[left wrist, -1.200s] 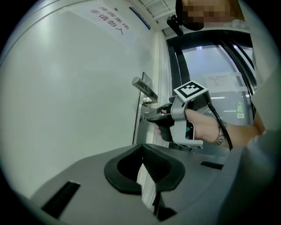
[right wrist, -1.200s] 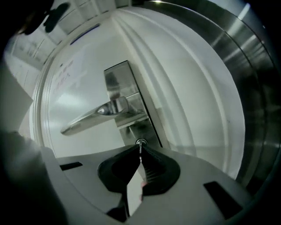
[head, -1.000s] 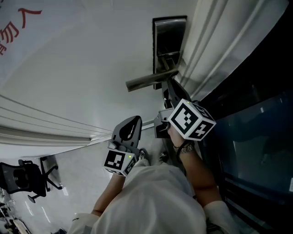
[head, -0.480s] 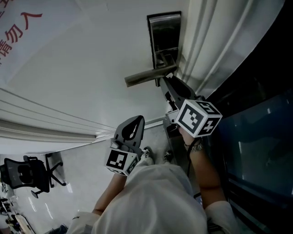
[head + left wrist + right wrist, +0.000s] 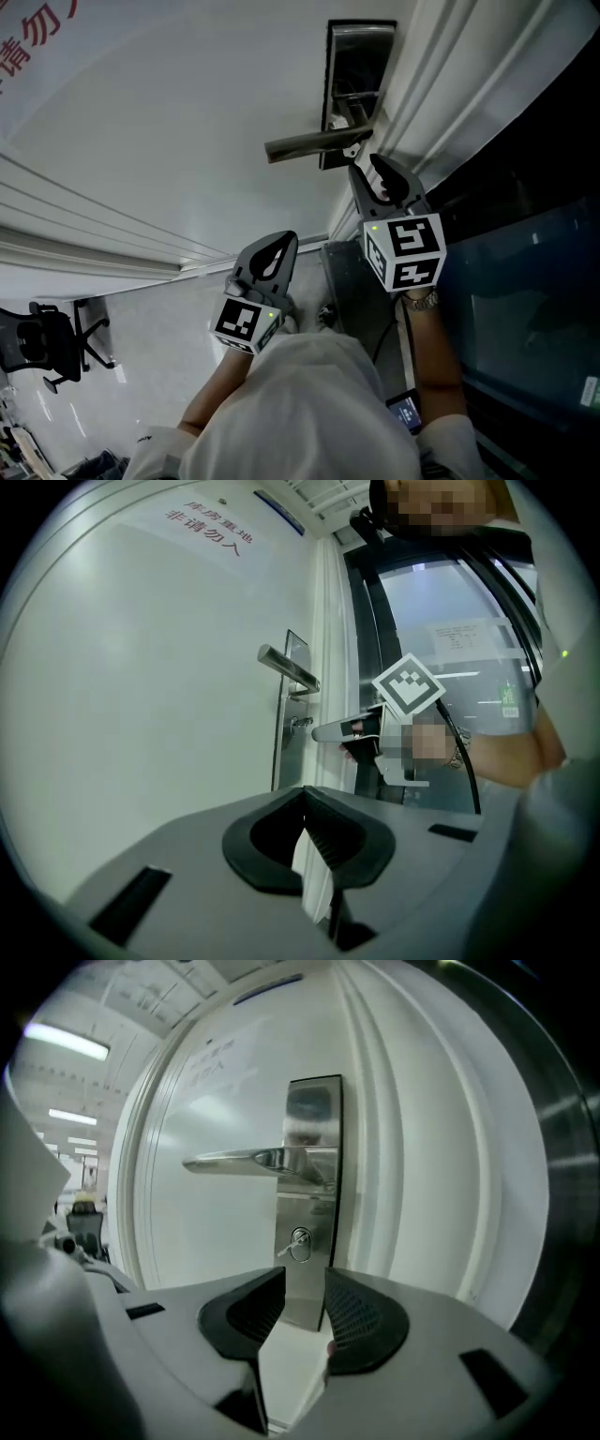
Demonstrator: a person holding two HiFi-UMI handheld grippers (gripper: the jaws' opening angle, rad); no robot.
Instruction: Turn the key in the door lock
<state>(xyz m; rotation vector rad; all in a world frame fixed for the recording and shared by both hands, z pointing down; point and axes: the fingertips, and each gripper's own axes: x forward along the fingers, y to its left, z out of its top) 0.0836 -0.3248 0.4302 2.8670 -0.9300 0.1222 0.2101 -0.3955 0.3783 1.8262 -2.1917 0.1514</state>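
The key (image 5: 298, 1244) sits in its keyhole just below the door handle (image 5: 253, 1159), its head slanted. The right claw (image 5: 305, 1281) hangs just below the door handle and short of the key. Its jaws have just been opening and stand well apart, with nothing between them. The left claw (image 5: 307, 803) waits well below the door handle, jaws together and empty.

It looks as if the key is about to be gripped, perhaps for another turn. To do it well, ease the right claw forward and a little up until the key's head lies between the pads. Roll the claw so the pads meet the flat sides of the slanted head. Close firmly, then twist about the key's own line without pulling or pushing down.

Only the right claw view shows the key's slant. In the head view I cannot make the key out beneath the door handle. The left claw view alone gives a side look at the right claw standing off from the door (image 5: 141, 686).
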